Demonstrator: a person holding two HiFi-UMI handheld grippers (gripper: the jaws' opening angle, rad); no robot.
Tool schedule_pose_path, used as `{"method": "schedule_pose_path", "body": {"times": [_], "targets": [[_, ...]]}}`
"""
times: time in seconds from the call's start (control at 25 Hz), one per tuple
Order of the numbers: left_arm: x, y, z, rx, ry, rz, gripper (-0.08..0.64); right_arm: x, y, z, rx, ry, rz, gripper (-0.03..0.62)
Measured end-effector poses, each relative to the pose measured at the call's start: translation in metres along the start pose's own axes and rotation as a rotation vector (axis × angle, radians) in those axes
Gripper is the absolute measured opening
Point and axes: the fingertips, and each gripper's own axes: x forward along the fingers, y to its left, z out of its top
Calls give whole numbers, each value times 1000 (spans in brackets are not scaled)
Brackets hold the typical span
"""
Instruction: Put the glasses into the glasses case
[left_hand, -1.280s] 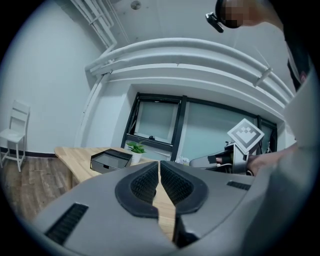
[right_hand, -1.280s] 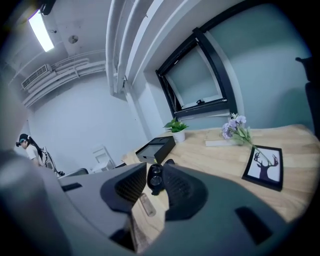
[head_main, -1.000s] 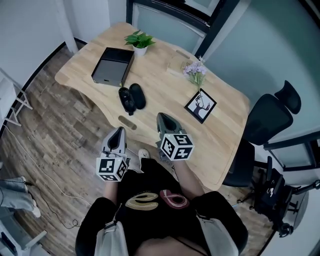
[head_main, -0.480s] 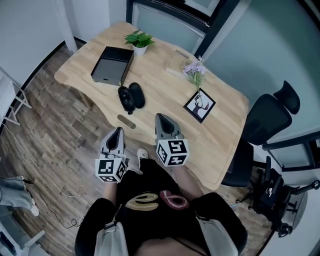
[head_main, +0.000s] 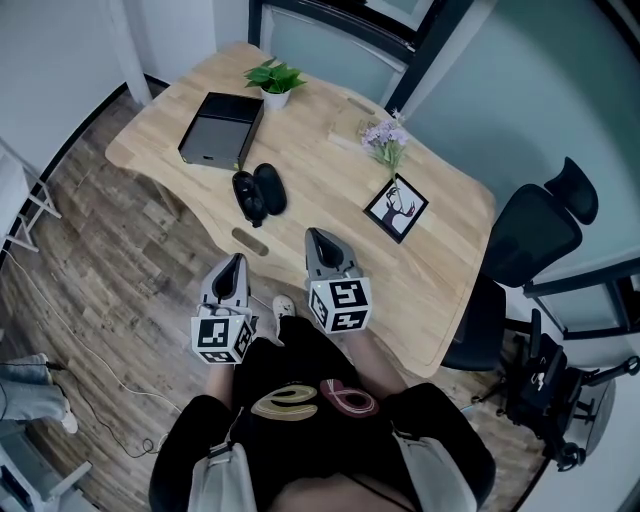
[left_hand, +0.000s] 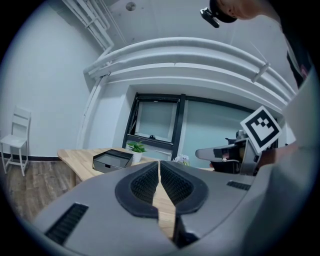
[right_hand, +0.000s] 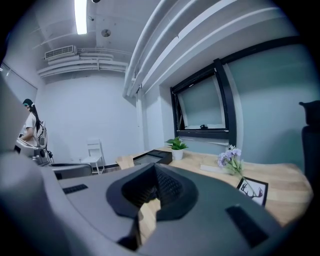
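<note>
The left gripper (head_main: 236, 266) and right gripper (head_main: 319, 240) are closed on nothing, at the near edge of the pale wooden table (head_main: 330, 190). The black oval glasses case (head_main: 272, 187) lies at eleven o'clock from the right gripper, and the dark glasses (head_main: 246, 198) appear to lie just beside it. The thin frames could be pushed off that edge if approached with the jaws closed. A black office chair (head_main: 535, 235) stands at three o'clock on the plank floor (head_main: 90, 270).

Cool, even indoor light fills the room and gives everything a bluish cast. In the right gripper view a ceiling lamp (right_hand: 80, 16) burns out to a white strip of glare. The table (head_main: 330, 200) is bright and throws only a soft shadow on the floor (head_main: 100, 260). Both gripper views are fisheye rounds with black corners and bent lines. Close to the lens, the left gripper (left_hand: 159, 167) and right gripper (right_hand: 154, 175) look soft. The head view bows at its edges.
</note>
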Motion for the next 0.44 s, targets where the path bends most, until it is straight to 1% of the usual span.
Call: {"method": "schedule_pose_path", "body": {"times": [0.44], "targets": [[-4, -3, 2, 21, -5, 0, 26, -3, 4, 0, -6, -6, 12, 11]]}}
